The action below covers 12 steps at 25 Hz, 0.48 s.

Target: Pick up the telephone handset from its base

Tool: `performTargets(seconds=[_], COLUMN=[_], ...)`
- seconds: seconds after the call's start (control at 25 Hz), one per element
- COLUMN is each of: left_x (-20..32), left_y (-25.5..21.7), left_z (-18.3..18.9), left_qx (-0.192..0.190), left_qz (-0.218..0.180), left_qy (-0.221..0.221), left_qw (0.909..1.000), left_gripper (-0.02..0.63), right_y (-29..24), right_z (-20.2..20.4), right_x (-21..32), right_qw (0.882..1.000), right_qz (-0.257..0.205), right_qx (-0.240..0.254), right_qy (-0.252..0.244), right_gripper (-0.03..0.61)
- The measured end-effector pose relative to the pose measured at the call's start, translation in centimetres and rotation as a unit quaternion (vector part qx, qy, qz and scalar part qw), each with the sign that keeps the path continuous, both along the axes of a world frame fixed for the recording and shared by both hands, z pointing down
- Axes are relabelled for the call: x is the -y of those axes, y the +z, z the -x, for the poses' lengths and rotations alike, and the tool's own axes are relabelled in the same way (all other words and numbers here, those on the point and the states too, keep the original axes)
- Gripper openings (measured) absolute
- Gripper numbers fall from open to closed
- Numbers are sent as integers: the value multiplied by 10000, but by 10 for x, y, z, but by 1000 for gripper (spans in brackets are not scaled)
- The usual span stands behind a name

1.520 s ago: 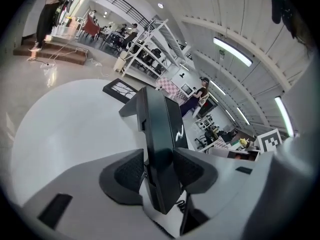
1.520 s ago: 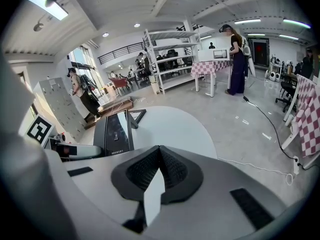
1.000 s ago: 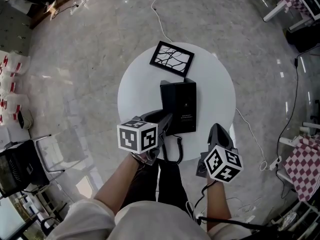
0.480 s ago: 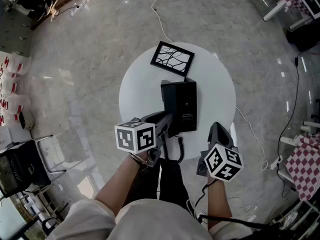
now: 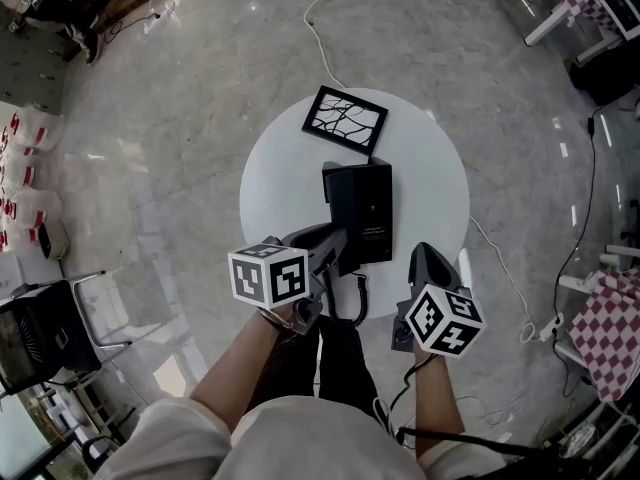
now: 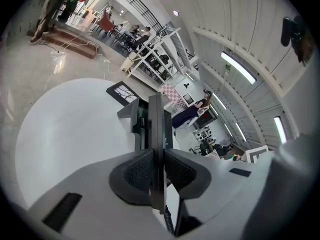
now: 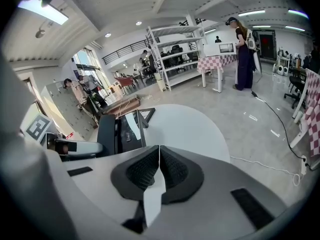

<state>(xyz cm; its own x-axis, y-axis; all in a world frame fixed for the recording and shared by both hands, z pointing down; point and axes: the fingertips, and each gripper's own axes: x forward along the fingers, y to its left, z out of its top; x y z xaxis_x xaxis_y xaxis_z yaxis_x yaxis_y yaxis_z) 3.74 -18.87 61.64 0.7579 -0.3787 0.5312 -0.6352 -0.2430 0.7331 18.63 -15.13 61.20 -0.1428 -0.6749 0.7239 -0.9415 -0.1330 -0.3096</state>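
Open lab hall: polished stone floor, trailing cables, metal shelving racks, checkered-cloth tables, ceiling strip lights.

the round matt table top is plain white. on it, the boxy plastic telephone base is black with a little faint pale print. the slim black telephone handset and the coiled black cord match it. the flat rectangular picture frame is black, around a white panel crossed by black branching lines. the polished stone floor is grey with paler veins. the grey plastic left gripper and grey plastic right gripper each bear a white cube printed with black square markers. their pads are black and finely dotted. a draped cloth is red-and-white checked.
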Motion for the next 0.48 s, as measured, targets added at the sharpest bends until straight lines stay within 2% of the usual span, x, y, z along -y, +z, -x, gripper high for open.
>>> performTargets(seconds=[0.48], left_x=[-1], left_y=[-9], left_z=[2], left_qx=[82], left_qz=[-338], left_qy=[117], left_qw=[9993], left_gripper=[80], right_y=[-16], right_z=[14], right_x=[5], right_qw=[9994], right_qz=[-128], right_qx=[40], right_qy=[-315], right_gripper=[26])
